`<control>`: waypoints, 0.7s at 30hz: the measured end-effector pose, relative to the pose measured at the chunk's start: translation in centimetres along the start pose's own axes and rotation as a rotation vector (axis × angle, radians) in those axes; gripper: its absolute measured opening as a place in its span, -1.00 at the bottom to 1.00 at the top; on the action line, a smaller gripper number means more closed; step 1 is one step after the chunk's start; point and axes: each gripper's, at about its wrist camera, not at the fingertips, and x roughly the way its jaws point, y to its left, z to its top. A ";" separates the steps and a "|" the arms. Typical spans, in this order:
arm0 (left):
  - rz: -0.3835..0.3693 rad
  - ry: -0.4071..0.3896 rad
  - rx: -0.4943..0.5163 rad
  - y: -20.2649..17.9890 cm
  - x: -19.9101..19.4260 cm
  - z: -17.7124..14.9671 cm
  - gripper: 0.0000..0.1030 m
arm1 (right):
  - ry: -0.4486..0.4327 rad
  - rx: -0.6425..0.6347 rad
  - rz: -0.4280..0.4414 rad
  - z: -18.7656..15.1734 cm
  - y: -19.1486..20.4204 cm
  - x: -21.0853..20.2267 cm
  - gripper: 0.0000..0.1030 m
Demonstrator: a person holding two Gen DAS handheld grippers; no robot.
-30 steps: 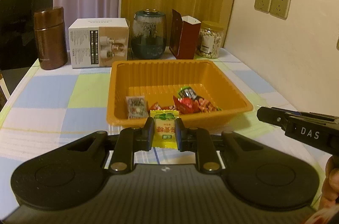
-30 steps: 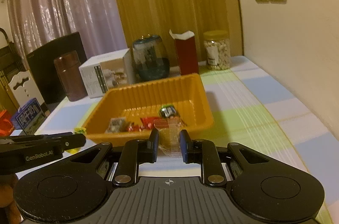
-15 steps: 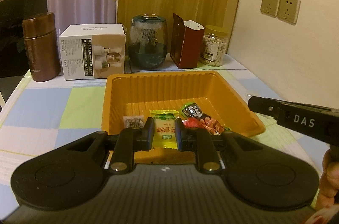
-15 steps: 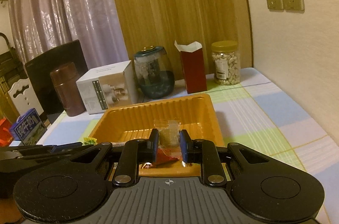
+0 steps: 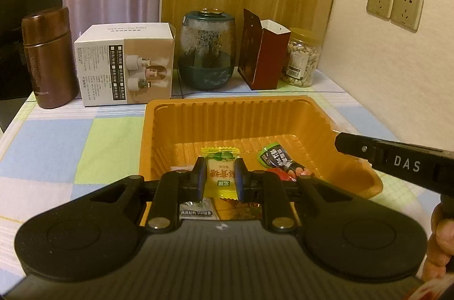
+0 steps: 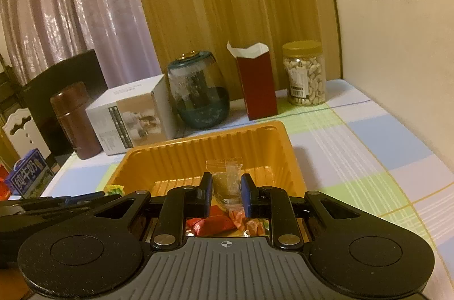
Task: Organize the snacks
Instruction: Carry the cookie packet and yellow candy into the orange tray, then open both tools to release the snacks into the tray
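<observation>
We held both grippers over the orange tray [image 5: 317, 112] | left gripper [image 5: 220, 181] pinched a yellow candy packet [image 5: 220, 172] | right gripper [image 6: 226, 193] clamped a clear snack packet [image 6: 225, 178] | other wrapped snacks [image 5: 281, 161] lay in the tray's near end.

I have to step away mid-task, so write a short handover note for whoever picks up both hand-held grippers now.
Left hand-held gripper: shut on the yellow candy packet, over the orange tray.
Right hand-held gripper: shut on the clear snack packet, also over the tray.
Done: several wrapped snacks already lie in the tray.
Left: release both packets into the tray.
</observation>
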 end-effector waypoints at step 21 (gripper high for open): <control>0.017 0.039 0.004 0.3 1.8 0.2 -0.30 | 0.019 0.010 0.000 -0.1 -0.1 1.3 -0.58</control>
